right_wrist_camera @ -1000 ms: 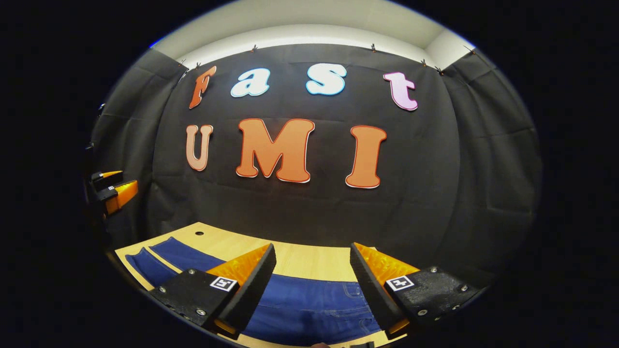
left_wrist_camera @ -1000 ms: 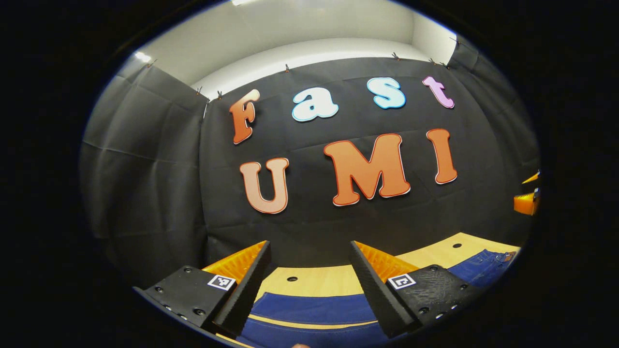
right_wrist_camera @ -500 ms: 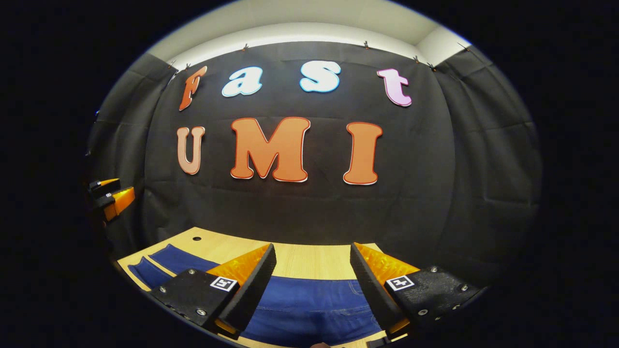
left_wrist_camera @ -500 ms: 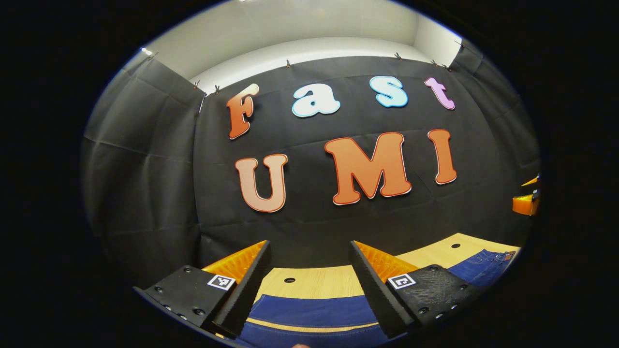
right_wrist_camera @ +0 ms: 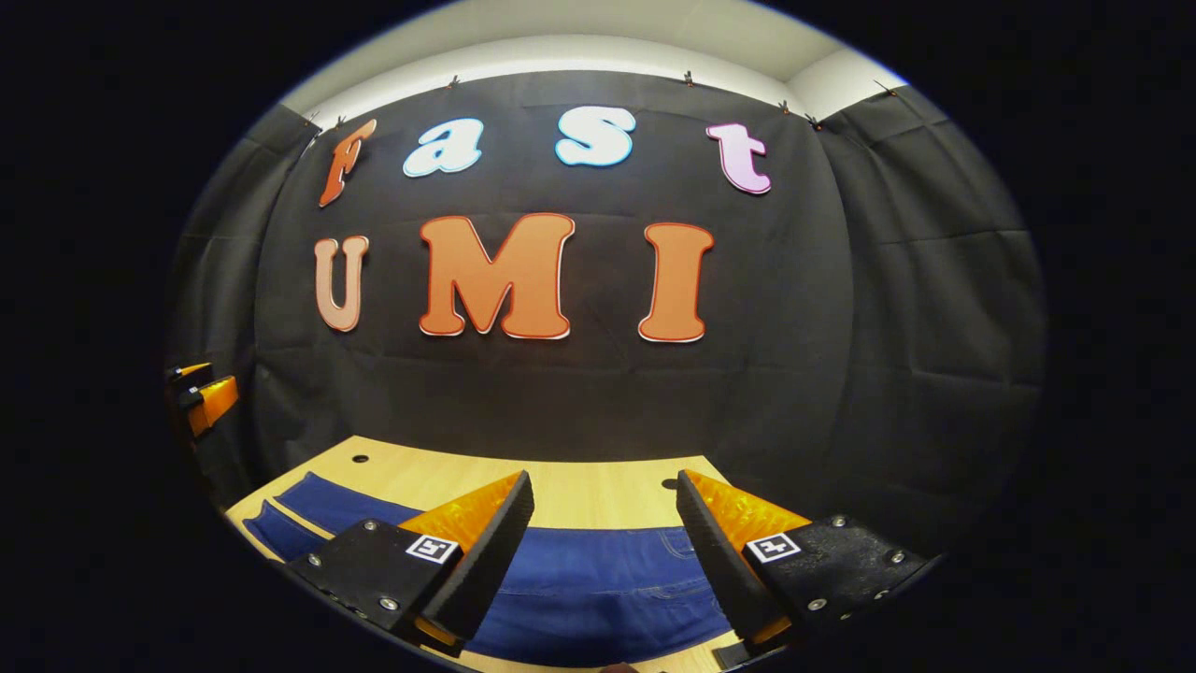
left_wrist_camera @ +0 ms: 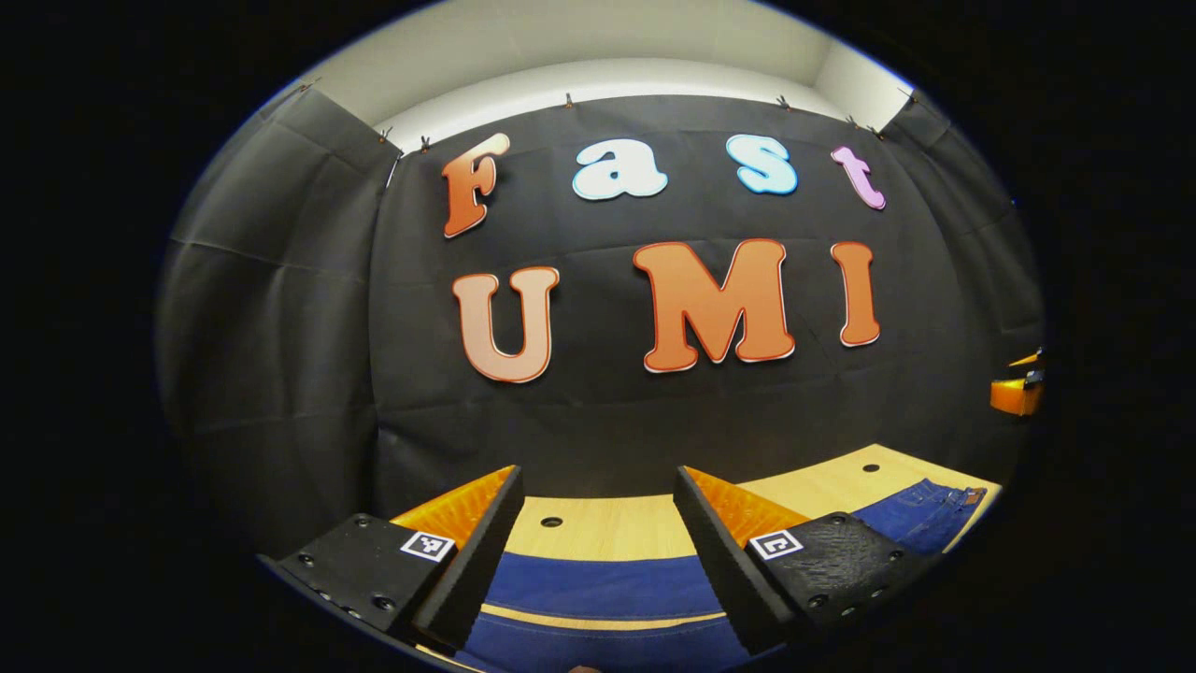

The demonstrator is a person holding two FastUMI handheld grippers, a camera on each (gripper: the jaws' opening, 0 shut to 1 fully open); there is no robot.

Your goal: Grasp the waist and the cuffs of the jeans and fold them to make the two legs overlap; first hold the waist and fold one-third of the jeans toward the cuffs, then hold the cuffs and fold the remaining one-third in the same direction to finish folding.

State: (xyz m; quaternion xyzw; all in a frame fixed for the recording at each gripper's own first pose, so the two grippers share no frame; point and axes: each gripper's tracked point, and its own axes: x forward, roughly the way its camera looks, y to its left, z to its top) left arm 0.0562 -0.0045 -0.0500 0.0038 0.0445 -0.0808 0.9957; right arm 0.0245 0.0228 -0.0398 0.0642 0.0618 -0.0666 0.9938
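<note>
Blue jeans (left_wrist_camera: 598,598) lie flat on a light wooden table (left_wrist_camera: 617,528), their two legs side by side with a strip of wood between them. In the left gripper view my left gripper (left_wrist_camera: 598,486) hovers open above the legs, nothing between its fingers; the waist end (left_wrist_camera: 920,514) shows far right. In the right gripper view my right gripper (right_wrist_camera: 603,491) stands open above the seat and waist part of the jeans (right_wrist_camera: 598,589), and the legs (right_wrist_camera: 327,500) run off to the left. Each view catches the other gripper at its edge: right gripper (left_wrist_camera: 1018,393), left gripper (right_wrist_camera: 201,397).
The booth's black cloth wall stands close behind the table's far edge. Small round holes (left_wrist_camera: 551,522) (right_wrist_camera: 360,459) dot the tabletop. Bare wood (right_wrist_camera: 579,491) lies between the jeans and the wall.
Both views have tilted down a little, so more of the table and jeans shows. The right gripper view has also swung slightly right. Both grippers stayed open.
</note>
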